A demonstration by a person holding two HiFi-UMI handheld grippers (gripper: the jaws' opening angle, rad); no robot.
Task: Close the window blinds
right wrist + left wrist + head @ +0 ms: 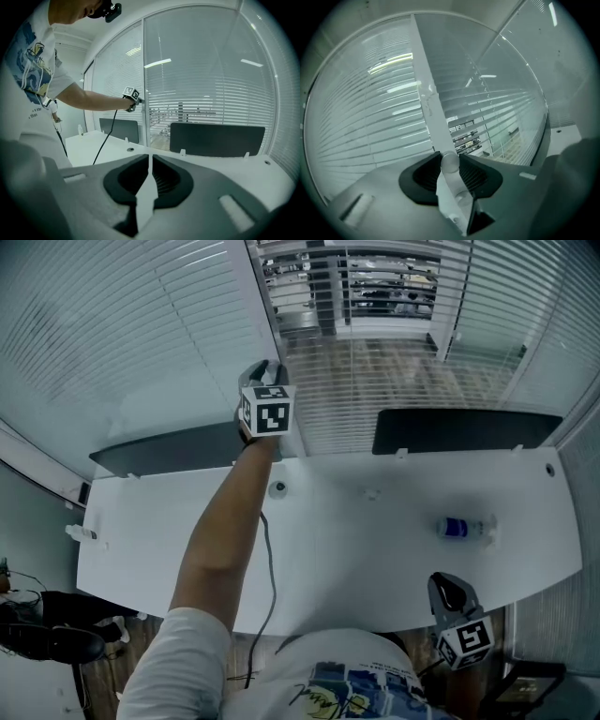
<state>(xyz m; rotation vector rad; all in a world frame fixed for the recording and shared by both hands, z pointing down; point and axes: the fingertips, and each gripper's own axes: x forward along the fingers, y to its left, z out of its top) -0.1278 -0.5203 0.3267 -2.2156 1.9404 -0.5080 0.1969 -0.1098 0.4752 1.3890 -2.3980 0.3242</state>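
The blinds (122,343) hang over the glass wall behind the desk. The left panel's slats lie flat, while the middle panel (375,296) still shows the room beyond through gaps. My left gripper (265,381) is raised at the white window post (429,93), shut on a clear blind wand (450,163) that runs between its pads. From the right gripper view it (139,100) shows at the end of an outstretched arm. My right gripper (450,592) hangs low at the desk's near edge, jaws together (150,161) and empty.
A white desk (356,549) stands under the window with two dark screens (464,430) along its back. On it lie a water bottle (464,528), a small bottle (80,533) at far left and a cable hole (277,488). A cable (270,568) trails from my left arm.
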